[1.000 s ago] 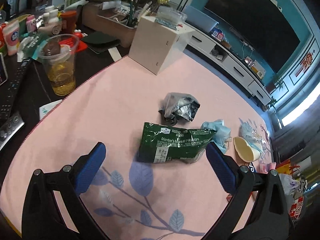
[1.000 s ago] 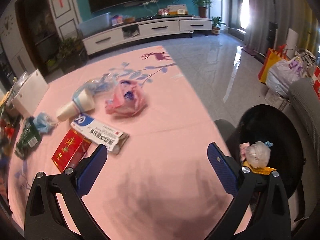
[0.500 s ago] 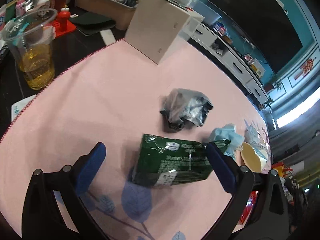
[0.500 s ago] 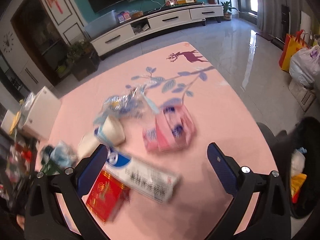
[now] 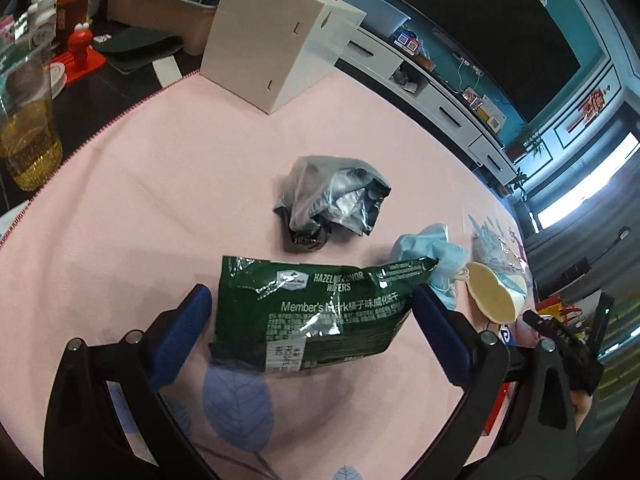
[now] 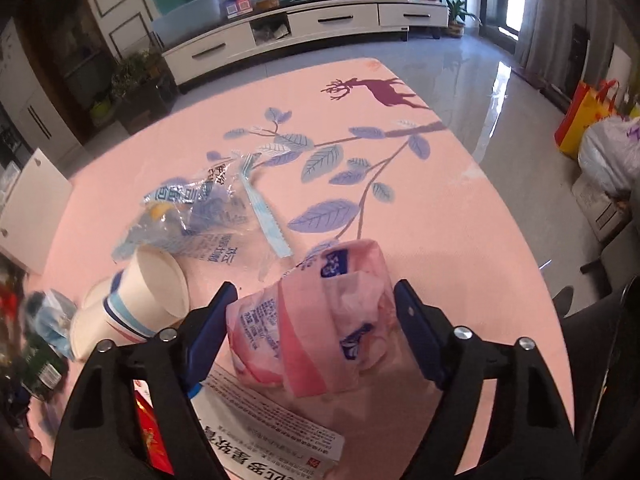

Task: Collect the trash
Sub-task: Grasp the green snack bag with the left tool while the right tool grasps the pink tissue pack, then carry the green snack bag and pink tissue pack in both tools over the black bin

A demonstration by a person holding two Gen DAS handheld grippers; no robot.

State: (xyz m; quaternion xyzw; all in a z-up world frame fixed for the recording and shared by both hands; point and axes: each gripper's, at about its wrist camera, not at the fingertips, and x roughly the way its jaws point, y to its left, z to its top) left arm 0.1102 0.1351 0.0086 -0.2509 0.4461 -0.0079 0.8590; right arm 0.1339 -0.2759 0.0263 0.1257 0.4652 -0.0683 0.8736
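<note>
In the left wrist view a green wafer bag [image 5: 320, 312] lies flat on the pink tablecloth [image 5: 160, 168]. My left gripper [image 5: 312, 304] is open, one blue pad on each side of the bag and clear of it. A crumpled grey foil bag [image 5: 332, 204] lies just beyond. In the right wrist view a pink tissue pack [image 6: 316, 320] sits between the pads of my right gripper [image 6: 316, 300], whose jaws are closing. The pads stand right at the pack's sides and do not squeeze it.
A paper cup [image 6: 136, 304], a clear blue wrapper [image 6: 192, 208], a white medicine box [image 6: 272, 436] and a red box [image 6: 152, 440] lie near the right gripper. A blue mask [image 5: 432, 252], a white box [image 5: 276, 36] and a drink cup [image 5: 28, 120] stand around the left.
My right gripper swung left from the black bin to the pink pack and its jaws narrowed around it. The left gripper moved forward and down until the green bag lay between its fingers.
</note>
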